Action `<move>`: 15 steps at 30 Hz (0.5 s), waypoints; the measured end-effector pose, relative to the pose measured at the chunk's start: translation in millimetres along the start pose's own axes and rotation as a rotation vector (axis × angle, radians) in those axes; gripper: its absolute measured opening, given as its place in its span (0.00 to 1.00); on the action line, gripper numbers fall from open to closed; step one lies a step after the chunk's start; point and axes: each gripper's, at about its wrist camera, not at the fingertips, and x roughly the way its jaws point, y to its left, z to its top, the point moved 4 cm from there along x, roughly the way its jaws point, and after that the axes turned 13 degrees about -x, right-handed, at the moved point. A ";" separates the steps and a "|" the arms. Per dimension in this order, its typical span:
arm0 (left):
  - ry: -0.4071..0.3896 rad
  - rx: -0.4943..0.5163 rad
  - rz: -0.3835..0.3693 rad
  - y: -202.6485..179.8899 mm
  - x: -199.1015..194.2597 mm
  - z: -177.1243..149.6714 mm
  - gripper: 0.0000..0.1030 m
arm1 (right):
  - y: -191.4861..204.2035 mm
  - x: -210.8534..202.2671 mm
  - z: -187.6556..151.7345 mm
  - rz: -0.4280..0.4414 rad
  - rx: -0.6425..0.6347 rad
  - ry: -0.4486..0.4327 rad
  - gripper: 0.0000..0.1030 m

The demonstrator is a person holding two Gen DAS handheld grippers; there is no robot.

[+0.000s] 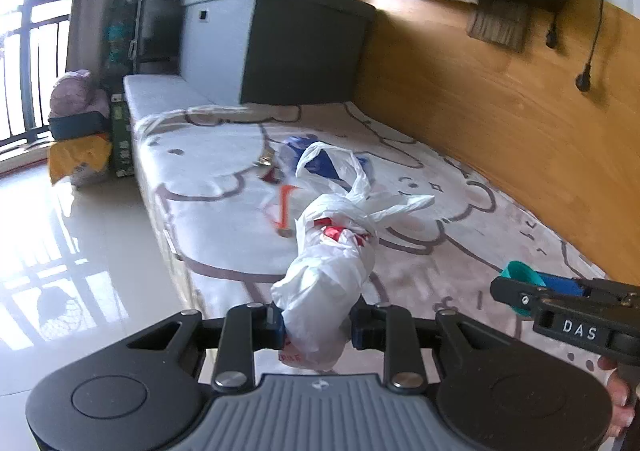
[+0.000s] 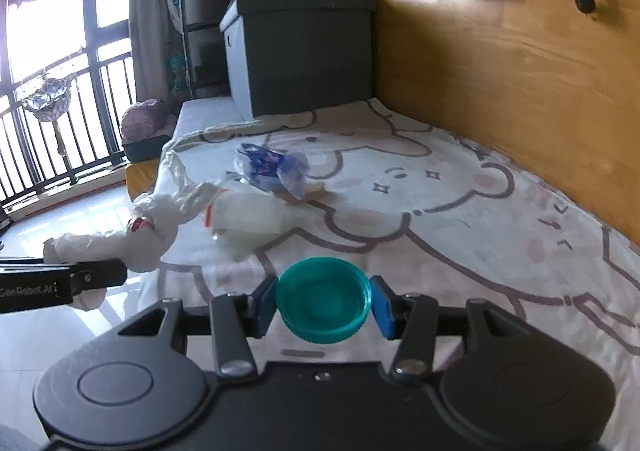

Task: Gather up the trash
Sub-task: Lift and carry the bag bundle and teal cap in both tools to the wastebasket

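A: Step in hand — carry-off, by my reading. Left gripper (image 1: 316,325) has its pads closed on a knotted white plastic bag (image 1: 332,263), red print showing through; the bag sticks out ahead of the fingers, clear of the bed sheet (image 1: 460,251)

B: Right side?

A: Right gripper (image 2: 324,305) pinches a teal screw cap (image 2: 324,305) by its rim, blue pads (image 2: 264,303) pressing on either side, hollow face up. It rides above the near edge of the sheet, not resting on it

B: What is left on the bed?

A: Mid-sheet: a blue-and-clear crumpled wrapper (image 2: 272,167), a clear plastic bag (image 2: 252,221) just beside it, and something orange (image 1: 284,207) — too blurred to name. Grey storage box (image 1: 280,39) sits at the far end

B: Next move?

A: Both hands are full, so a drop-off comes first. No bin shows in either view; it has to be found. Keep the cap level and the bag's loose tails away from the other fingers, then return for the mid-sheet litter
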 end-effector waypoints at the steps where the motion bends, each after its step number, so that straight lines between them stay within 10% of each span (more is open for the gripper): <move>1: -0.004 -0.002 0.005 4.0 -3.3 1.7 0.29 | 3.3 -0.4 2.8 0.004 -0.002 -0.003 0.49; 15: -0.059 -0.041 0.124 80.7 -45.5 23.8 0.29 | 80.7 17.8 38.4 0.113 -0.061 -0.041 0.49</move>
